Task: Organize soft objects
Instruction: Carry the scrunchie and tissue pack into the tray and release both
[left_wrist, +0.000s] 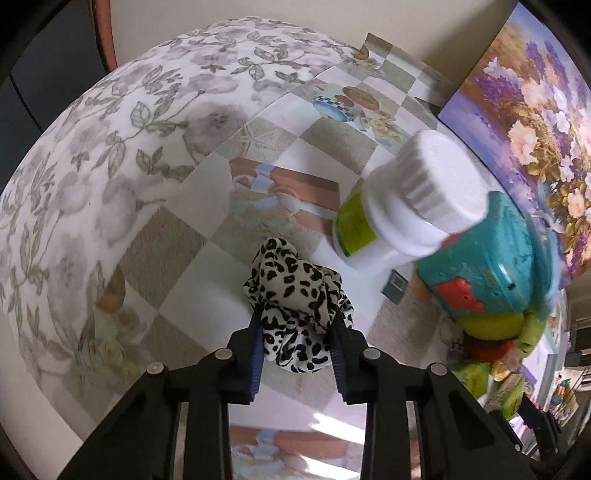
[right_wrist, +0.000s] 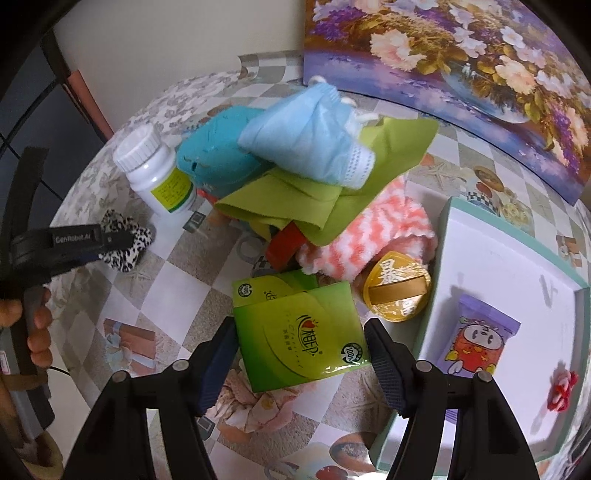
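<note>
Even, soft indoor light; faint shadows. Strong fisheye bending and dark vignette at edges. White bottle (left_wrist: 402, 199) motion-blurred in left view. Mild glare on the glossy surface (left_wrist: 314, 421).

- We read "GenRobot.AI" in pale letters on the black body of the left claw (right_wrist: 110, 239), seen from the right wrist view.
- We read "100%" in a small round badge on the green tissue pack (right_wrist: 303, 332); its large Chinese brand characters are too distorted for us to make out.
- We see big raised Chinese characters on the gold round lid (right_wrist: 397, 291), not readable to us.
- The white bottle (right_wrist: 157, 173) bears a green label whose print is too small to read.
</note>
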